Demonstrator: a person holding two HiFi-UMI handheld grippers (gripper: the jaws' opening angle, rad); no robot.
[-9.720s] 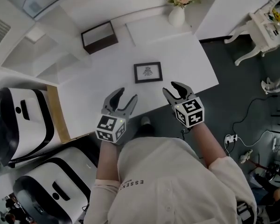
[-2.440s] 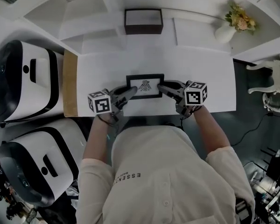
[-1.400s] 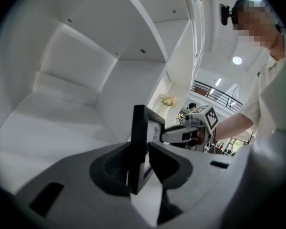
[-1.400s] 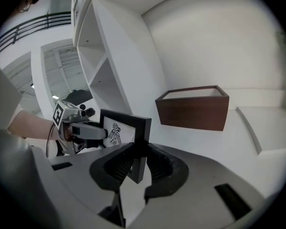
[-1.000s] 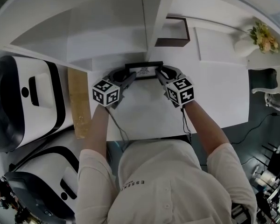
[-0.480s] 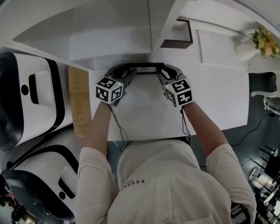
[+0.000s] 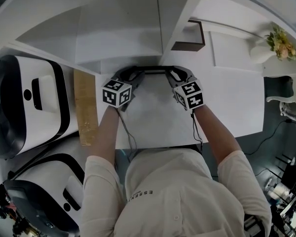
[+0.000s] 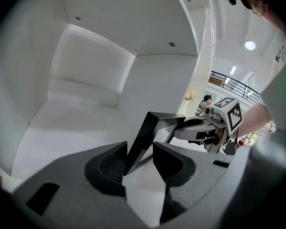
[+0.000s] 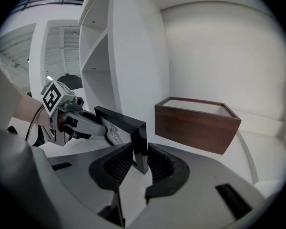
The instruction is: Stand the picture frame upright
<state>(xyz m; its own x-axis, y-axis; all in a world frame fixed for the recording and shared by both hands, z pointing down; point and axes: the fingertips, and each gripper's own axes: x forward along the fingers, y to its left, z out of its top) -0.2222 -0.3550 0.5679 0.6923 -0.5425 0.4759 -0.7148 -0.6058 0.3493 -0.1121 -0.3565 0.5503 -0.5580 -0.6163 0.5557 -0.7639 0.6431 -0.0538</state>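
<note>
The black picture frame (image 7: 154,69) stands upright on the white table (image 7: 227,102), in front of the shelf unit, and shows edge-on from above. My left gripper (image 7: 131,75) is at its left end. In the left gripper view the frame's edge (image 8: 143,132) rests against one pad, with a gap to the other. These jaws have just been opening, and the left gripper (image 8: 139,151) is open. My right gripper (image 7: 174,74) is at the right end. There both pads of the right gripper (image 9: 140,156) press on the frame's edge (image 9: 136,137).
A brown wooden box (image 7: 190,36) sits behind and to the right of the frame, close to the right gripper. A white shelf partition (image 7: 172,23) rises just behind the frame. A vase of flowers (image 7: 269,43) stands far right. A wooden strip (image 7: 86,107) and white machines (image 7: 19,102) are at the left.
The frame has tipped from leaning, with its picture showing, to upright and edge-on. Both grippers have shifted slightly away from me with it. The left jaws stand wider.
</note>
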